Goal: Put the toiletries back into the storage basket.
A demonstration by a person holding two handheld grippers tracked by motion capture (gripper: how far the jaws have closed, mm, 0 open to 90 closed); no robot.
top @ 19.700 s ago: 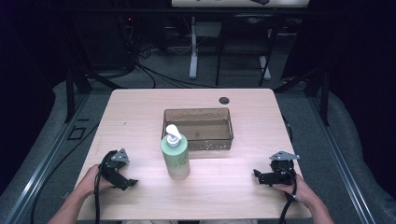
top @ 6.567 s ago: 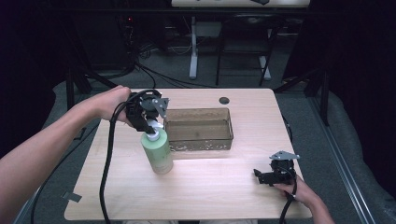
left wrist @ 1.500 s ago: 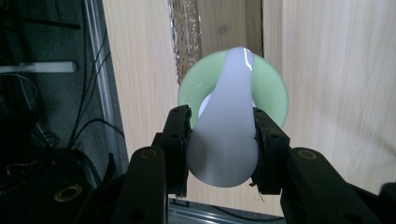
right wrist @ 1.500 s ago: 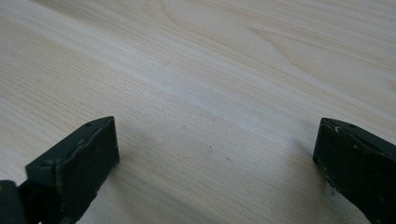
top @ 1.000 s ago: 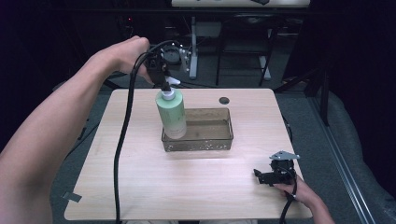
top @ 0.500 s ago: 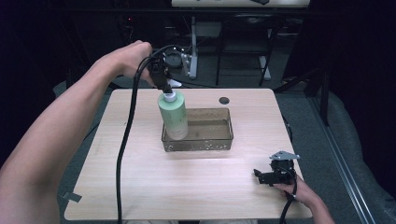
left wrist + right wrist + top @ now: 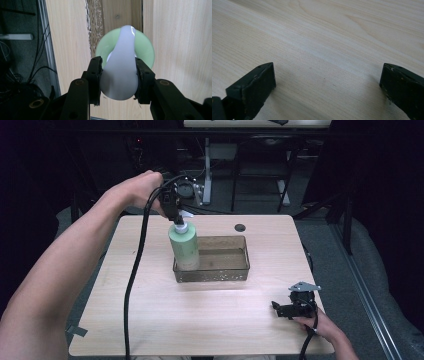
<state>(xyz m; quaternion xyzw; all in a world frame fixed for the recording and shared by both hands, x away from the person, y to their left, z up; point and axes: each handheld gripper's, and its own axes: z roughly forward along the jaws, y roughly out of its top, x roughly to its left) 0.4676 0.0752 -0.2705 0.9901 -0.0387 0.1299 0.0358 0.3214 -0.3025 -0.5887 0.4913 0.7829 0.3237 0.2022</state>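
Note:
A pale green pump bottle (image 7: 183, 248) hangs upright over the left end of the clear plastic bin (image 7: 235, 272), its base down inside it. My left gripper (image 7: 175, 218) points down and is shut on the bottle's white pump head (image 7: 120, 75), one black jaw on each side, with the green shoulder (image 7: 147, 50) below. My right gripper (image 7: 287, 310) rests on the table near the front right edge. In the right gripper view its two jaws stand wide apart over bare wood (image 7: 324, 57), with nothing between them.
The light wooden table (image 7: 150, 320) has a dark round hole (image 7: 240, 227) behind the bin. The left gripper's black cable (image 7: 131, 290) trails down across the table's left half. Dark floor, cables and table legs lie beyond the far edge.
My left gripper has lowered the bottle, so its base has sunk into the bin's left end. The right gripper has stayed put.

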